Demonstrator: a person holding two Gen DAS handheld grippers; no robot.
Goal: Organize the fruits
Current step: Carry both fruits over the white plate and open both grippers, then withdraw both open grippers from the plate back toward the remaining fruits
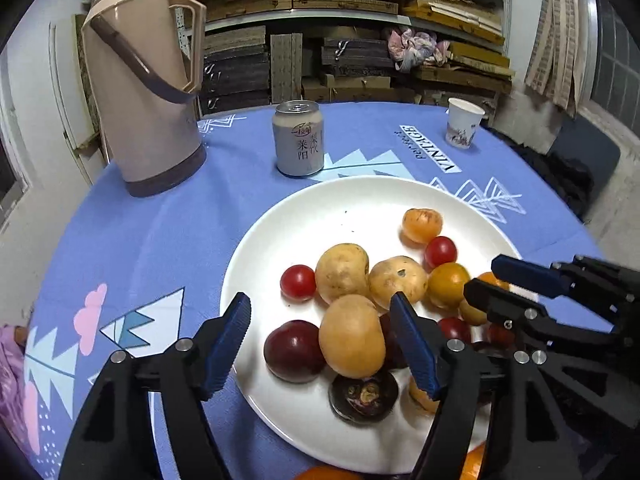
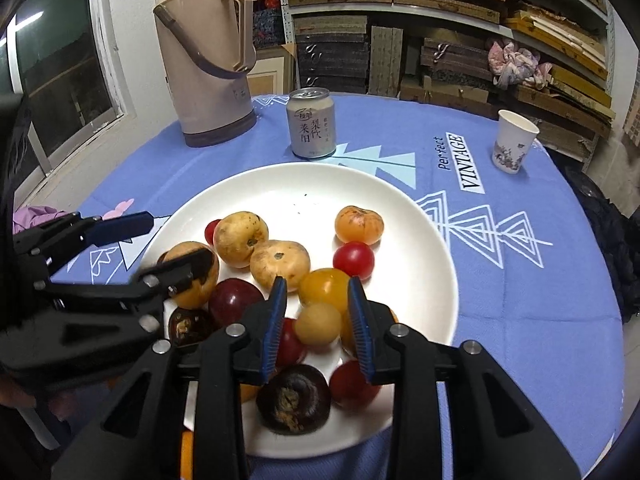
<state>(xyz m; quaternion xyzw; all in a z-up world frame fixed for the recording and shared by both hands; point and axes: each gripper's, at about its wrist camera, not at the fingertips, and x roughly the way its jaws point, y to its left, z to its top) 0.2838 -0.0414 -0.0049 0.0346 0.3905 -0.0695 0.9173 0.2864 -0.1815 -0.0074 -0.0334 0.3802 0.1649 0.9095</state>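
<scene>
A white plate [image 1: 280, 240] [image 2: 400, 208] holds several fruits: tan round ones, red cherry tomatoes [image 1: 298, 282], a dark plum [image 1: 294, 350], a mangosteen [image 2: 294, 398] and an orange persimmon [image 2: 359, 224]. My left gripper [image 1: 320, 298] [image 2: 180, 237] is open over the plate's near left. A tan fruit [image 1: 352, 336] lies between its pads, and the left pad stands clear of it. My right gripper [image 2: 317, 280] [image 1: 484, 274] hovers over the near right with narrow jaws. A small yellow fruit [image 2: 318, 324] sits between its pads, with thin gaps showing on both sides.
On the blue tablecloth [image 1: 160, 248] behind the plate stand a tan thermos [image 1: 148, 92], a drink can [image 1: 298, 140] and a paper cup [image 1: 464, 128]. An orange [image 2: 186, 452] lies off the plate at the near edge. Shelves of boxes fill the background.
</scene>
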